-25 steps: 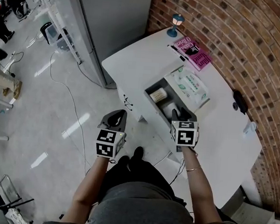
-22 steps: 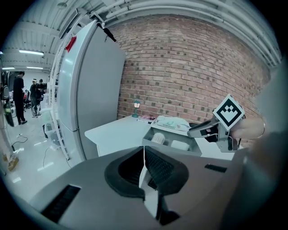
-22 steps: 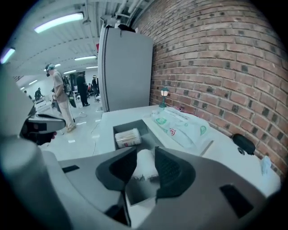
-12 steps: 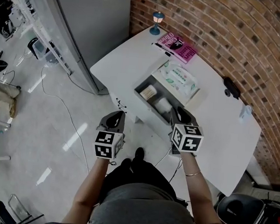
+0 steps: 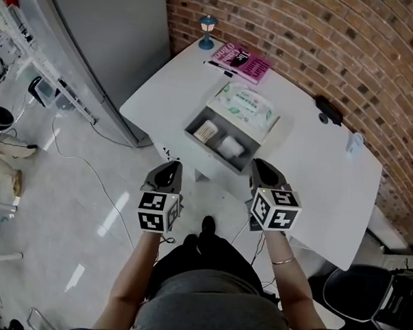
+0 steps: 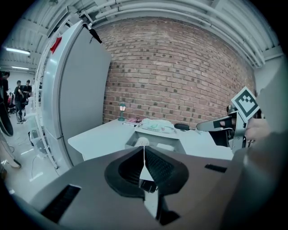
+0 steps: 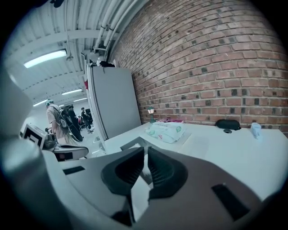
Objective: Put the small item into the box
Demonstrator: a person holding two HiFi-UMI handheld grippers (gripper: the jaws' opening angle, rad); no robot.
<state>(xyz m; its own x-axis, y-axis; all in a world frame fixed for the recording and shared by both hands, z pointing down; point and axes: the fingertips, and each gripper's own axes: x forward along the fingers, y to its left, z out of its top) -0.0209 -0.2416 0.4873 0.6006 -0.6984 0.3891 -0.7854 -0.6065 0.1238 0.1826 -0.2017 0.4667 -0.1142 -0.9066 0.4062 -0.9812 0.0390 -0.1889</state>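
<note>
A grey open box (image 5: 196,121) stands on the white table (image 5: 313,169), with a small tub of cotton swabs (image 5: 206,130) and a white item (image 5: 231,147) inside. In the left gripper view the box (image 6: 155,143) lies straight ahead. My right gripper (image 5: 261,165) hovers at the table's near edge, just short of the box. Its jaws have just been closing and now leave a narrow slit with nothing between them (image 7: 146,149). My left gripper (image 5: 169,166) hangs over the floor to the left of the table, shut and empty (image 6: 144,148).
A pack of wipes (image 5: 245,103) lies against the box's far side. Behind it are a pink book (image 5: 241,60), a pen (image 5: 220,67) and a small lamp (image 5: 207,31). A black case (image 5: 327,110) and a small bottle (image 5: 354,142) sit at the right. A brick wall backs the table.
My right gripper has drawn back from over the box's near end toward the table edge, rolled, and its jaws have narrowed. The left gripper has hardly shifted.
</note>
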